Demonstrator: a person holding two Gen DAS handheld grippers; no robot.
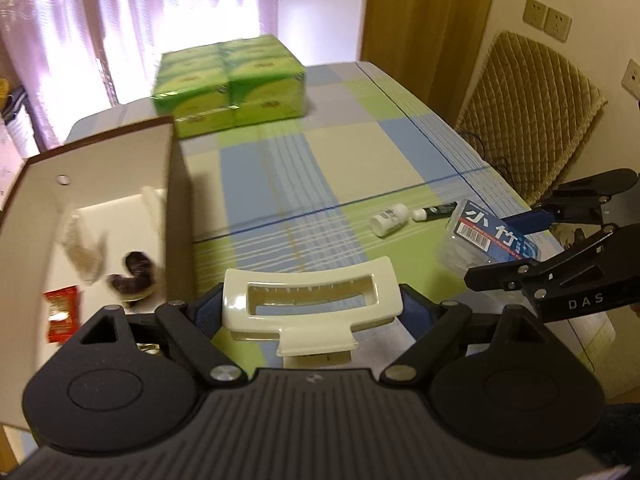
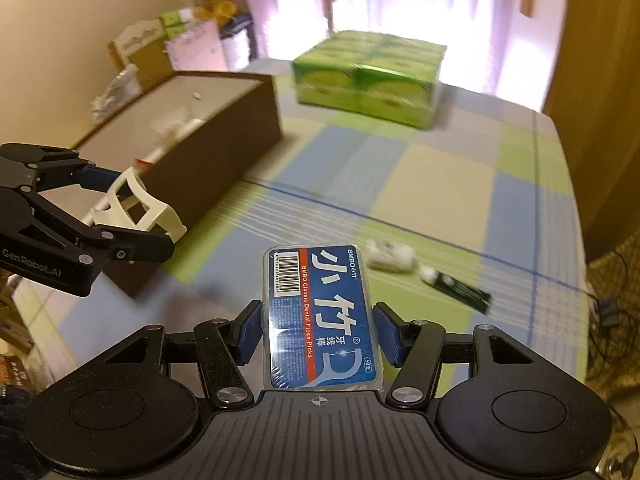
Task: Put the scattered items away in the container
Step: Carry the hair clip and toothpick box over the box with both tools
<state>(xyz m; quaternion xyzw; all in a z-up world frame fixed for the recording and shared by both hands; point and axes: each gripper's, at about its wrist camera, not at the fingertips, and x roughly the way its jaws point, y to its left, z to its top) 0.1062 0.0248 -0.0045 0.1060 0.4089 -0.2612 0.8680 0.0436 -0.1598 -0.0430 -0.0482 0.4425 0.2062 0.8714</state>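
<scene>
The worktop (image 1: 400, 152) carries a checked cloth in green, blue and cream. At its far edge, before the curtain, stands a green pack (image 1: 228, 84) of wrapped boxes. Along the left edge stands the box (image 1: 100, 184), brown outside and pale inside, open at the top. In it lie a red packet (image 1: 60, 312), a dark round thing (image 1: 136, 272) and some pale blurred things which cannot be told.

The left gripper (image 1: 312, 312) hangs just beside the right wall of the box, near the front edge of the worktop. Its jaws stand rather wide and hold a cream hair clip (image 1: 310, 304) between the blue pads. The clip is above the cloth, not inside the box.

The right gripper (image 2: 320, 336) is over the right part of the worktop, near the front edge. Its jaws press the two long sides of a clear floss case (image 2: 320, 316) with a blue label, which is lifted off the cloth.

Farther toward the right edge lie a small white bottle (image 1: 388, 218) on its side and a dark green tube (image 1: 436, 211) with a white cap. The two are just beside each other and are free of both grippers.
</scene>
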